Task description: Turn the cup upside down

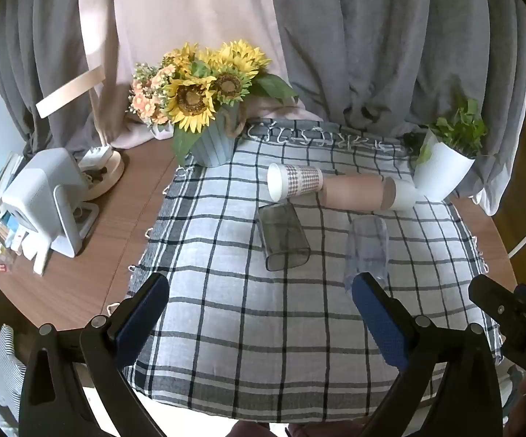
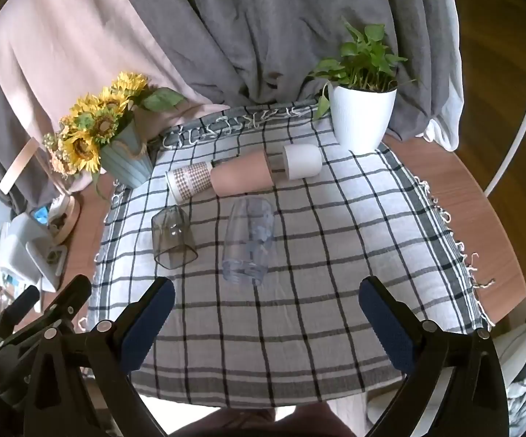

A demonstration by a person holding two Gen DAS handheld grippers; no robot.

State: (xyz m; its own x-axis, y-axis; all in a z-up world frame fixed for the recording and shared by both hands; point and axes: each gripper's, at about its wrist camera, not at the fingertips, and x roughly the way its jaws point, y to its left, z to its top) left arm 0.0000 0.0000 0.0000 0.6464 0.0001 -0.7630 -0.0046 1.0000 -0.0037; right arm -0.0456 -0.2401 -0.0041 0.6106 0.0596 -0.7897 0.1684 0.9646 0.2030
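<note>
Several cups lie on their sides on a checked cloth (image 1: 226, 309). A smoky grey cup (image 1: 283, 236) (image 2: 173, 237) lies left of a clear bluish cup (image 1: 366, 251) (image 2: 249, 241). Behind them lie a white paper cup with a houndstooth band (image 1: 294, 181) (image 2: 189, 181) and a pink bottle with a white cap (image 1: 366, 192) (image 2: 263, 173). My left gripper (image 1: 261, 291) is open and empty, above the cloth in front of the cups. My right gripper (image 2: 266, 296) is open and empty, just in front of the clear cup; it shows at the right edge of the left wrist view (image 1: 510, 313).
A sunflower pot (image 1: 210, 145) (image 2: 124, 156) stands at the cloth's back left. A white pot with a green plant (image 1: 441, 171) (image 2: 361, 116) stands at the back right. A white device (image 1: 44, 196) and clutter sit on the wooden table (image 1: 117, 225) at left. Curtains hang behind.
</note>
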